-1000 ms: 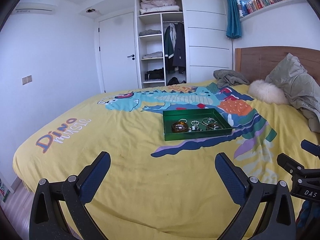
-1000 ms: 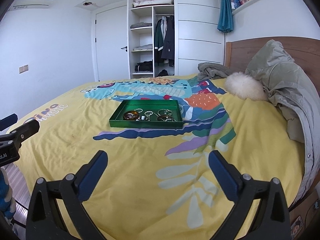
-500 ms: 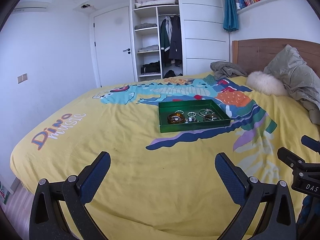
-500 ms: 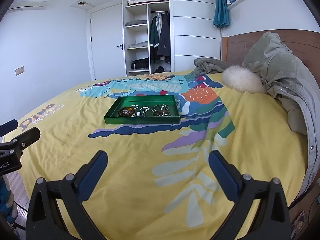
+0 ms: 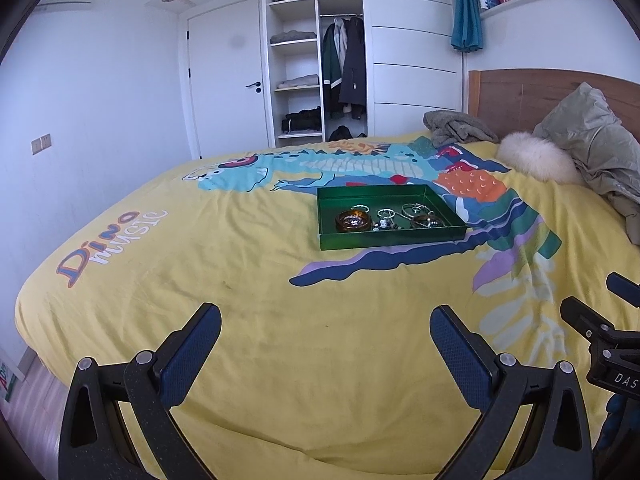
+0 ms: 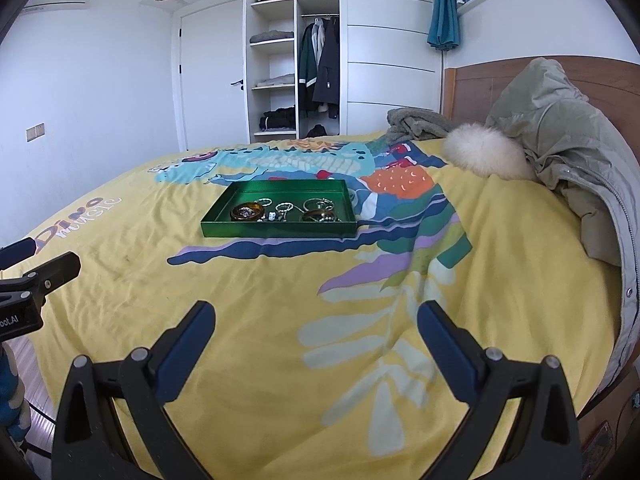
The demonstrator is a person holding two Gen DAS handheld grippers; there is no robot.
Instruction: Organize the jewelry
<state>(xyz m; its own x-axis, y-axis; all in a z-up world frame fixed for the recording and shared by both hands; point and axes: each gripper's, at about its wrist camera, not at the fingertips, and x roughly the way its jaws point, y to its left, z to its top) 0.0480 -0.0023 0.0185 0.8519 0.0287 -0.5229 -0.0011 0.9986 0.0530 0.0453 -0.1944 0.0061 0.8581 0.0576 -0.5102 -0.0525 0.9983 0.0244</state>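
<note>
A: Item one, left tongs (image 5: 325, 330): jaws spread wide, nothing between them, hanging over the near part of the bed (image 5: 248, 320). Item two, right tongs (image 6: 316, 326): likewise wide and empty, alongside the left pair.

B: And the stock?

A: Item three, green tray (image 5: 394, 237), shallow, resting on the yellow dinosaur duvet (image 6: 280, 292) mid-bed, well ahead of both pairs. Contents, all toward its near wall: one amber bangle (image 5: 352, 220) at the left; small silver rings (image 5: 386, 213) and loose beads at centre; larger silver bangles (image 5: 416, 209) and a dark bracelet (image 5: 427, 222) at the right, some pieces overlapping.

B: Stage of the job?

A: Undetermined. Every piece sits inside the tray; that fits jewelry gathered in, or a heap awaiting sorting.

B: Requirements for any approach?

A: A long reach forward, tongs narrowed over thin, slippery metal, clearing the tray's low rim.

B: Surroundings?

A: Olive jacket (image 6: 568, 168) by the headboard; open wardrobe (image 5: 316, 64) beyond.
</note>
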